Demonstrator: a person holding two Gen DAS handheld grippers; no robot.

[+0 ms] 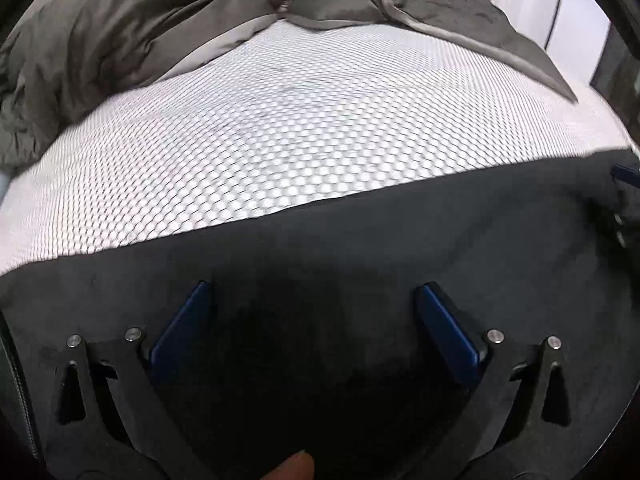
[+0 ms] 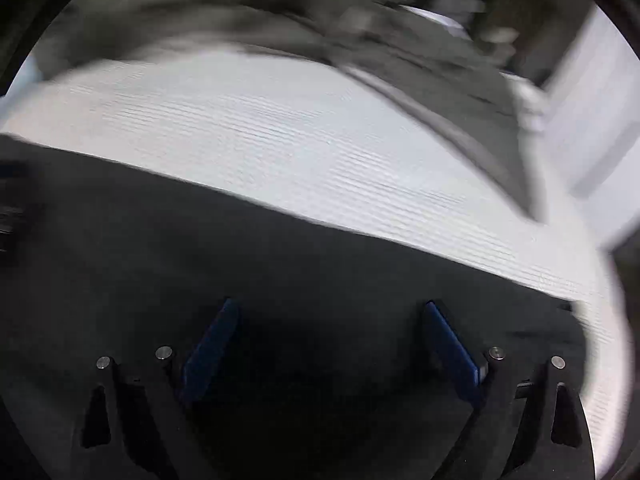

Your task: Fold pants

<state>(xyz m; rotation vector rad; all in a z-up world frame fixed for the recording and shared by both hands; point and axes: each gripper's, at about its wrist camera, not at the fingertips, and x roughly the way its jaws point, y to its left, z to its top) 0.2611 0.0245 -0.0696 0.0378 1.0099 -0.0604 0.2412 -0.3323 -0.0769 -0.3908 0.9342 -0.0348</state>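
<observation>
Black pants [image 1: 360,248] lie flat across the near part of a white honeycomb-patterned mattress [image 1: 280,120], their far edge running straight from left to right. My left gripper [image 1: 314,292] hovers over the black cloth with its blue pads [image 1: 180,328] wide apart and nothing between them. In the right wrist view, which is blurred, the same pants [image 2: 200,240] fill the lower half. My right gripper [image 2: 330,308] is open above the cloth, holding nothing. The right gripper's blue tip [image 1: 626,172] shows at the right edge of the left wrist view.
A crumpled grey-brown duvet [image 1: 120,32] is bunched along the far side of the mattress and drapes down toward the right [image 2: 440,80]. A white wall or cupboard [image 1: 560,12] stands beyond the bed at the right. A fingertip [image 1: 296,466] shows at the bottom of the left wrist view.
</observation>
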